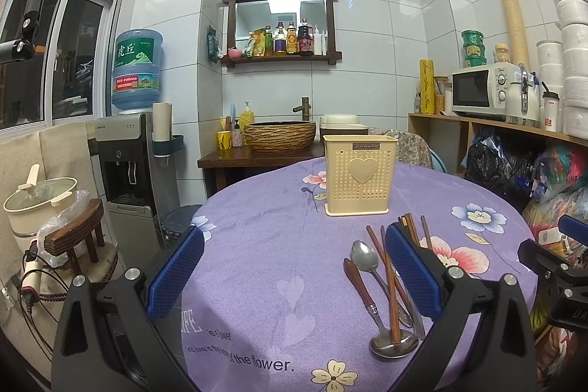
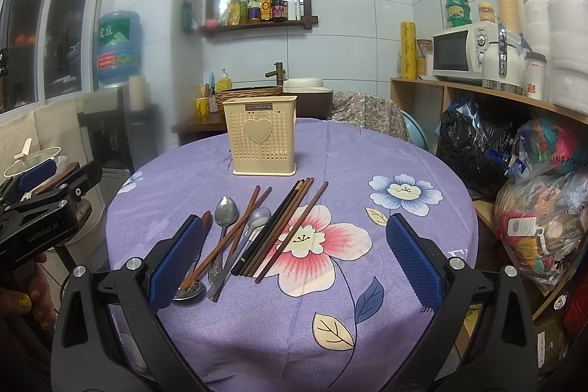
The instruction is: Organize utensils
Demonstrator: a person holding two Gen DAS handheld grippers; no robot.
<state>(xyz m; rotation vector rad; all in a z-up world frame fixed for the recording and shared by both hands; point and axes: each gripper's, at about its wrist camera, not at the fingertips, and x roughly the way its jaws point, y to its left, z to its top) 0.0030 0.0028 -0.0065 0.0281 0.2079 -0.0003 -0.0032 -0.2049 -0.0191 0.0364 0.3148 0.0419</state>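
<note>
A cream perforated utensil holder (image 1: pixel 361 175) with a heart on its front stands upright at the far side of the round table; it also shows in the right wrist view (image 2: pixel 261 139). In front of it lies a loose pile of wooden chopsticks (image 2: pixel 283 225), metal spoons (image 2: pixel 225 212) and a wooden-handled spoon (image 1: pixel 362 285). My left gripper (image 1: pixel 294 267) is open and empty above the table, left of the pile. My right gripper (image 2: pixel 294 256) is open and empty, hovering over the near ends of the utensils.
The table has a purple floral cloth (image 2: pixel 367 171). A water dispenser (image 1: pixel 128 164) and a stool (image 1: pixel 79 237) stand to the left. A shelf with a microwave (image 2: pixel 459 52) and bags (image 2: pixel 544 219) is to the right. A sink counter (image 1: pixel 279 138) is behind.
</note>
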